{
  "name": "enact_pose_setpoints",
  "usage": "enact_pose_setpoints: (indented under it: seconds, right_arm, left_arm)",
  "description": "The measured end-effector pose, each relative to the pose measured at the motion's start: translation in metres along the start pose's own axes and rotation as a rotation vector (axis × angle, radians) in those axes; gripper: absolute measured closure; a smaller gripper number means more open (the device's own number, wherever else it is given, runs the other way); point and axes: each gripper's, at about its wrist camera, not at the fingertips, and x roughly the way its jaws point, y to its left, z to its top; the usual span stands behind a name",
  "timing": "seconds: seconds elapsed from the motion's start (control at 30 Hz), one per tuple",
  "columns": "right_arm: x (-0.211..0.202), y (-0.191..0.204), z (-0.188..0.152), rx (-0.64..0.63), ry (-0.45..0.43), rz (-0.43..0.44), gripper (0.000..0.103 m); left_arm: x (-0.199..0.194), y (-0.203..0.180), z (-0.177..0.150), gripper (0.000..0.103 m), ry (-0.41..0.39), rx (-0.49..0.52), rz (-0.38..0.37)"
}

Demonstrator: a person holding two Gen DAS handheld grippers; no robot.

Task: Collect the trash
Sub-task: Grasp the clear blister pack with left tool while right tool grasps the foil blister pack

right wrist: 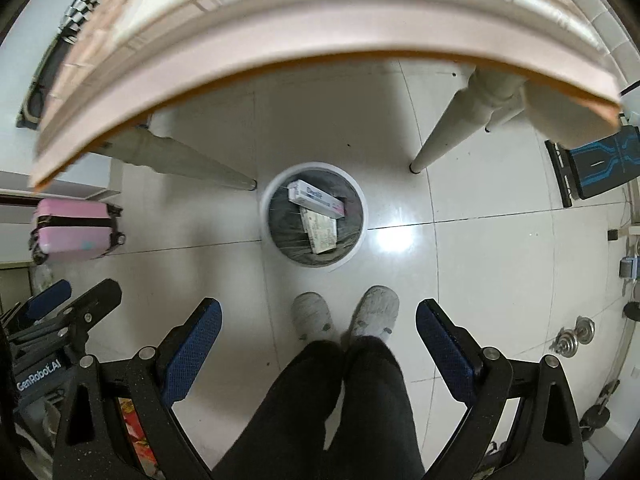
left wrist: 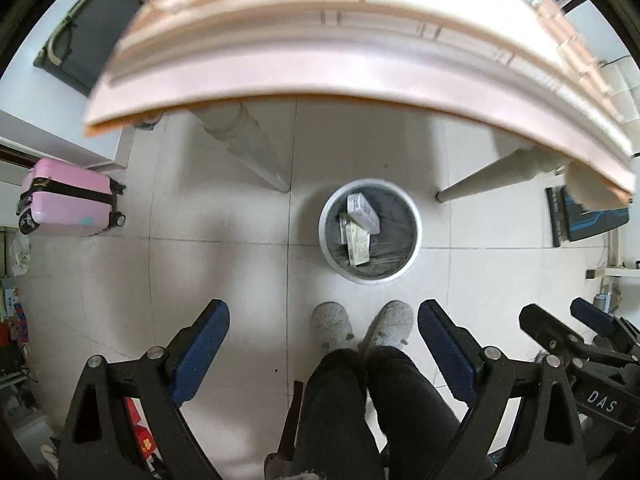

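Note:
A round white trash bin (left wrist: 416,240) (right wrist: 360,236) with a dark liner stands on the tiled floor below the table edge. Inside lie a white carton (left wrist: 362,210) (right wrist: 316,198) and a second printed box (left wrist: 358,244) (right wrist: 322,232). Both views look straight down from well above the bin. My left gripper (left wrist: 323,322) is open and holds nothing. My right gripper (right wrist: 318,320) is also open and empty. In the left wrist view my right gripper (left wrist: 568,326) shows at the right edge; in the right wrist view my left gripper (right wrist: 76,294) shows at the left edge.
A pale table (left wrist: 280,64) (right wrist: 280,32) overhangs the top, with legs (left wrist: 248,144) (right wrist: 460,120) on either side of the bin. A person's feet in grey slippers (left wrist: 332,324) (right wrist: 376,312) stand just before the bin. A pink suitcase (left wrist: 68,204) (right wrist: 72,224) lies at the left.

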Motion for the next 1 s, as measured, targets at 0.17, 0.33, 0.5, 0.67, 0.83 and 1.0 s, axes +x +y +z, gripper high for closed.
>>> enact_pose_setpoints:
  seconds: [0.17, 0.33, 0.5, 0.67, 0.83, 1.0]
  right_arm:
    - [-0.066, 0.008, 0.015, 0.026, -0.037, 0.066, 0.004]
    - [-0.109, -0.004, 0.074, 0.049, -0.1, 0.093, 0.004]
    - [-0.129, -0.03, 0.17, -0.037, -0.14, 0.025, 0.004]
    - [-0.112, -0.051, 0.294, -0.22, -0.1, -0.083, 0.004]
    - [-0.061, -0.044, 0.396, -0.445, -0.008, -0.177, 0.011]
    - [-0.019, -0.033, 0.453, -0.594, 0.079, -0.212, 0.014]
  left_arm:
    - [-0.046, 0.002, 0.011, 0.007, -0.073, -0.031, 0.017]
    - [-0.064, 0.001, 0.052, 0.007, -0.126, -0.088, 0.041]
    - [-0.066, -0.016, 0.109, 0.007, -0.142, -0.105, 0.104]
    - [-0.049, -0.047, 0.174, 0.007, -0.124, -0.146, 0.161]
    - [-0.021, -0.064, 0.231, 0.007, -0.052, -0.221, 0.178]
    - [0.001, -0.076, 0.265, 0.007, 0.0, -0.243, 0.206]
